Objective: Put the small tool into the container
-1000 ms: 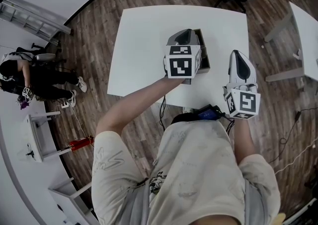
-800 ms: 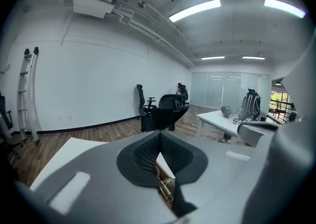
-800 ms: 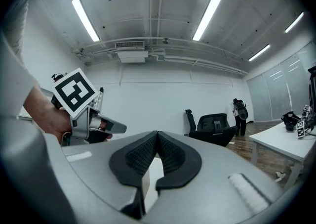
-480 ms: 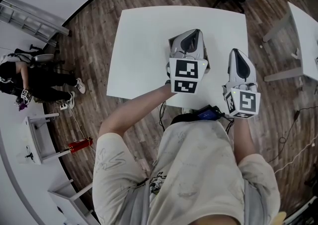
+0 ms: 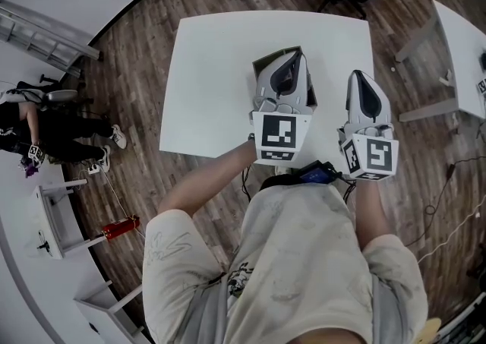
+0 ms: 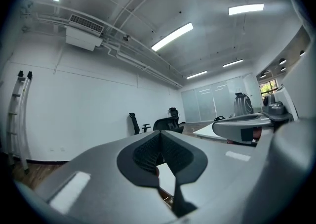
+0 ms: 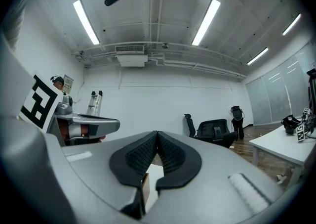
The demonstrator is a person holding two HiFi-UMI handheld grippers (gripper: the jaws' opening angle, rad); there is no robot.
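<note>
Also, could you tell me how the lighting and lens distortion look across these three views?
Head view: even, soft light, no harsh shadows; the wide lens bows the table edges. Left gripper view: dark round vignette, ceiling lights glaring white, the shut left gripper slightly soft near the lens. Right gripper view: same vignette, bright ceiling strips, walls curved.

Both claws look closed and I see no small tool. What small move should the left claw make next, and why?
Probably draw the left claw back from above the container, toward the table edge. Its jaws are together with nothing between them, and no view shows the tool; it may already lie in the container, which the claw partly hides.
</note>
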